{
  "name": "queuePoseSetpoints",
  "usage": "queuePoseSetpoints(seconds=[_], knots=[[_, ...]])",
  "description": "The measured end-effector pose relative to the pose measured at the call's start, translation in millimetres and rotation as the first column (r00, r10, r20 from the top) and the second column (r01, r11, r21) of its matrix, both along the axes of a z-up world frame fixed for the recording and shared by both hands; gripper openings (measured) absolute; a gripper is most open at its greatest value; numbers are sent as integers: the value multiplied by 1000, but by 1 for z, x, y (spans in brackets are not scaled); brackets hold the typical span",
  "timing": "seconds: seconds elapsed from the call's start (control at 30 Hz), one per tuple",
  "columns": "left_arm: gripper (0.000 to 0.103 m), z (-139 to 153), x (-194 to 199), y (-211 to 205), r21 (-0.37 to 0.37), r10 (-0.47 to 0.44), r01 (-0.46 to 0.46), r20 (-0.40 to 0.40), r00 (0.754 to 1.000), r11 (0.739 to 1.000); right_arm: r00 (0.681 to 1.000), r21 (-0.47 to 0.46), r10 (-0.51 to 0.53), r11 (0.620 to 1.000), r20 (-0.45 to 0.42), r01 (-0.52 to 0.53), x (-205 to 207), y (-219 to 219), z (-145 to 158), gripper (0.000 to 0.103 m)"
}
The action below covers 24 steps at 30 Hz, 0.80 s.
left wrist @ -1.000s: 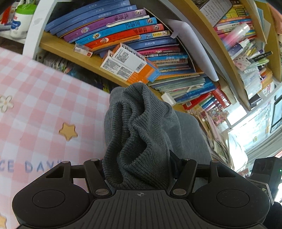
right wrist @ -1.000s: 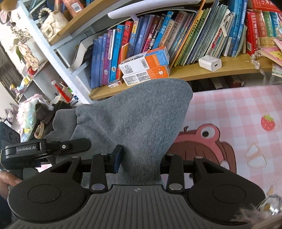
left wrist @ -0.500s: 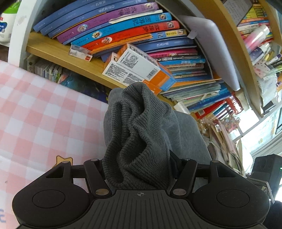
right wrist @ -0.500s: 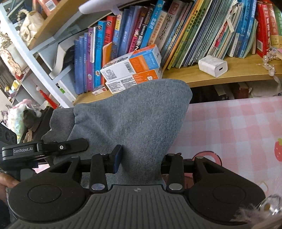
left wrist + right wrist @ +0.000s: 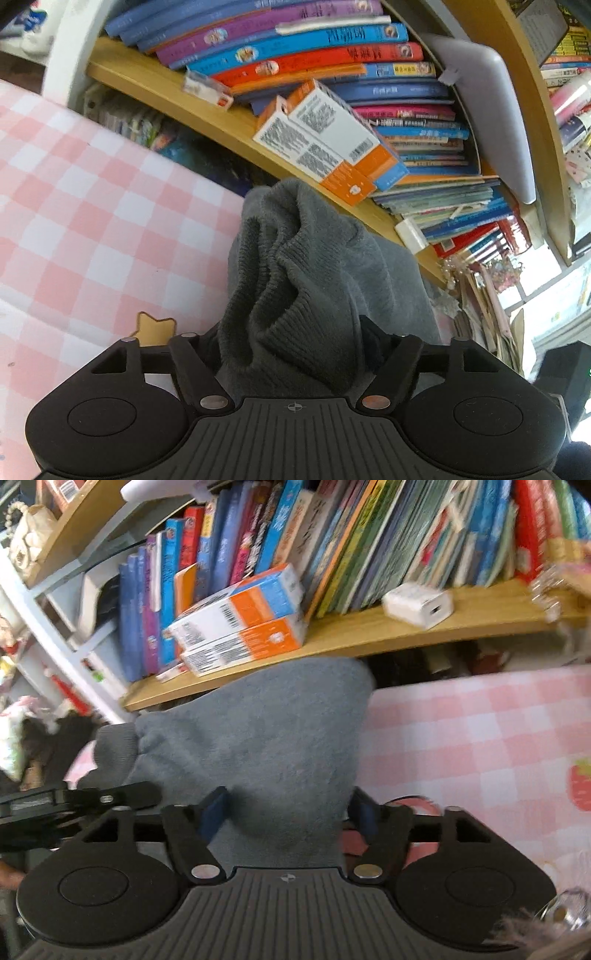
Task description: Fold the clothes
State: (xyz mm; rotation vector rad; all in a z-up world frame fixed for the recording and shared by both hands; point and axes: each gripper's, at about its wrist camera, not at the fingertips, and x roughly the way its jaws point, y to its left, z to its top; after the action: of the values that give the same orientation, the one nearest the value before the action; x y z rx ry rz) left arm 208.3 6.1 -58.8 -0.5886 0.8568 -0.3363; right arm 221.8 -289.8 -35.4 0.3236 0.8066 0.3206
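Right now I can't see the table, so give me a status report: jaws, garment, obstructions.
Left gripper and right gripper: jaws opening, grey sweater between them. Sweater bunched over pink checked cloth. Bookshelf close ahead.

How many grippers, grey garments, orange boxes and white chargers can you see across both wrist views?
Grippers: 2, left gripper and right gripper, both opening around cloth
Grey garment: 1
Orange boxes: 2
White charger: 1
Total: 6

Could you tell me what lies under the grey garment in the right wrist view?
The pink checked cloth runs under the grey garment; whatever lies beneath its middle is covered.
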Motion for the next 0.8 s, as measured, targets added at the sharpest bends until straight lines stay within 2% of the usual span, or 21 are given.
queuePoseSetpoints(seconds=[0.1,0.4,0.8], knots=[[74,9,-12,7,8,23,-24,20,1000,1000,1000,-16,-26,1000,11,27,-11,-3,6,76],[76,27,-62,23,21,60,-60,24,998,998,999,-34,-51,998,9,51,-68,-3,19,80],[77,33,-129,4,95,35,-36,5,999,995,998,-68,-69,995,0,69,-144,9,22,81]])
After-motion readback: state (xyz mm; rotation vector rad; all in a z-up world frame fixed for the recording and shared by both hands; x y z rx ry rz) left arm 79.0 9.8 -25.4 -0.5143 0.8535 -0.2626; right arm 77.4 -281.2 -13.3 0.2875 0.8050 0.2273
